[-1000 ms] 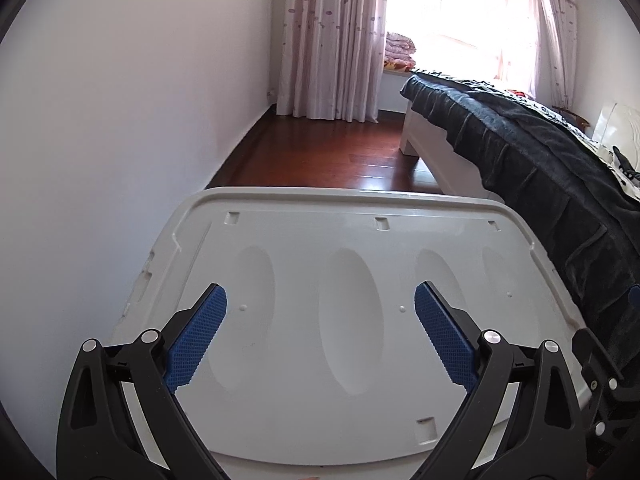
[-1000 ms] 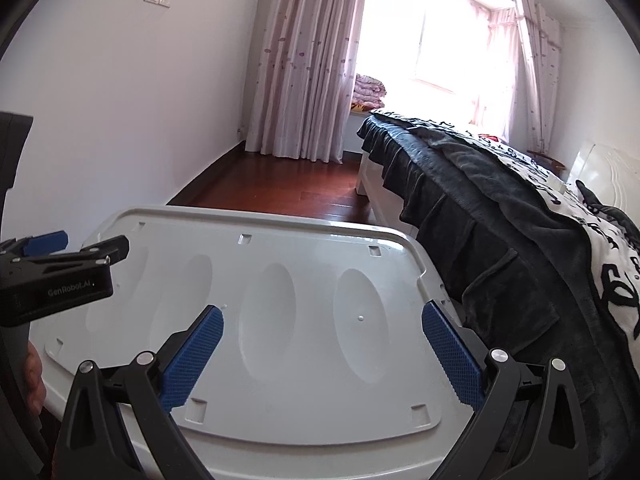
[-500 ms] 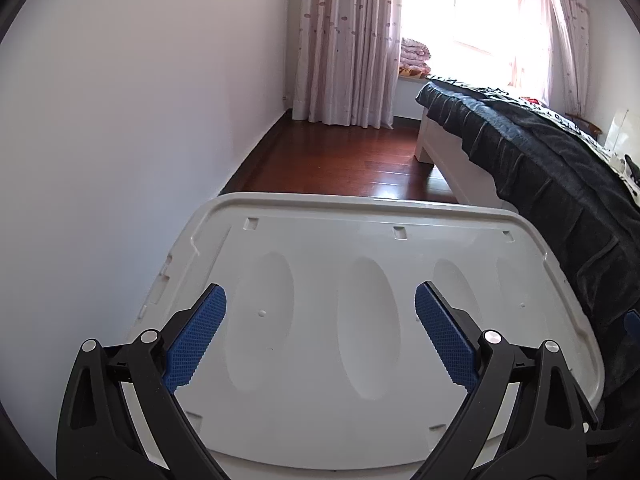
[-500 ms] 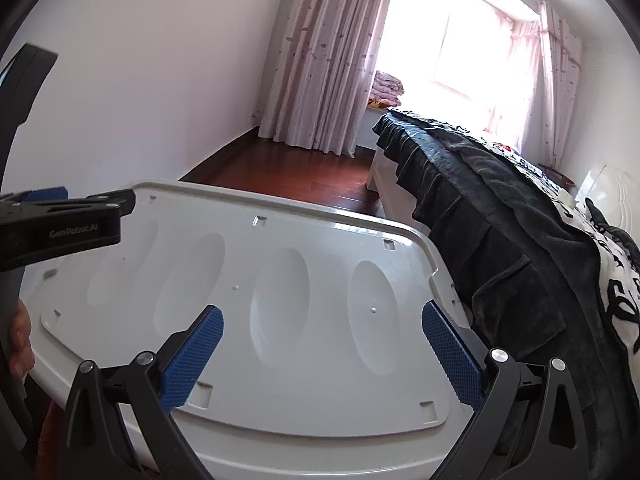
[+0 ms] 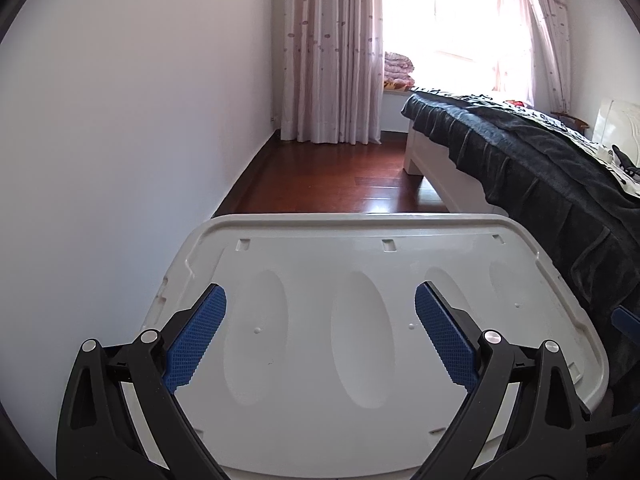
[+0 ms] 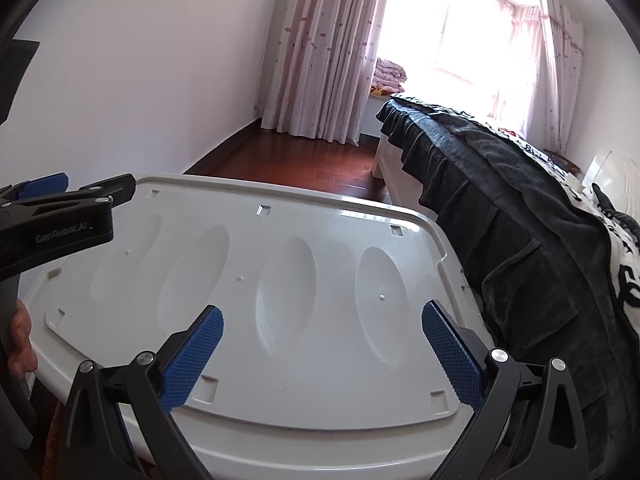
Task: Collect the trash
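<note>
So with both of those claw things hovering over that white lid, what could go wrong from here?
No trash shows in either view, so the search could stall here. The left gripper and right gripper, both open, are close together above the white plastic bin lid and might bump. The dark blanket draping the bed nearby could snag the fingers.

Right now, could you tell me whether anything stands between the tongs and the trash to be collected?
No trash shows in either view, so no path to it can be judged. Both the left tongs and the right tongs are open and empty above the white bin lid, which is bare. The wooden floor beyond shows no litter.
</note>
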A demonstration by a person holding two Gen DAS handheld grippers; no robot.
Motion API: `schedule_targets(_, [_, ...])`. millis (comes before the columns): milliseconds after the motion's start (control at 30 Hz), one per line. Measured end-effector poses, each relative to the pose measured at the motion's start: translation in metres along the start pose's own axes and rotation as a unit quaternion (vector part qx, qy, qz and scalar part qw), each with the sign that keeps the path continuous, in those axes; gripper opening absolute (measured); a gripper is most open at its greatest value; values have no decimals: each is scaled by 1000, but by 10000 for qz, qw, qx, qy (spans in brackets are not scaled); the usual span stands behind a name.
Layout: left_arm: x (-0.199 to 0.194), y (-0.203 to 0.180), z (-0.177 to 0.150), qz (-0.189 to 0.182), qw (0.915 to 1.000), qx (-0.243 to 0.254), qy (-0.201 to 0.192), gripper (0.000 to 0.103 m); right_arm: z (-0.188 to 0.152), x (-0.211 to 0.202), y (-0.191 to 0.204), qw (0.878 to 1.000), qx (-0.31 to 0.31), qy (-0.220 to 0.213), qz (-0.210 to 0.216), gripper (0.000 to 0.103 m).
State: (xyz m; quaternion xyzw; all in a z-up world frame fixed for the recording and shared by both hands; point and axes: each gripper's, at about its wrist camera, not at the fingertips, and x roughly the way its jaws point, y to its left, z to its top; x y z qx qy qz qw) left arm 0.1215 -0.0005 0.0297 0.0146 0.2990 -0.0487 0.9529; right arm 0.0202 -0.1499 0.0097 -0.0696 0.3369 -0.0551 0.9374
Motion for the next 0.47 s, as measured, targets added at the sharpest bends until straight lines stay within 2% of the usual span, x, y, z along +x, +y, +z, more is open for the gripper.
schedule_targets(133, [0,-3,0,61,10000,72,-2,93,1,1,0,10000,-15,-14,-17,98])
schedule_targets(467, [9,-2,-4,144,9995,3,298,93,1,1,0,10000,-16,-19,-13,98])
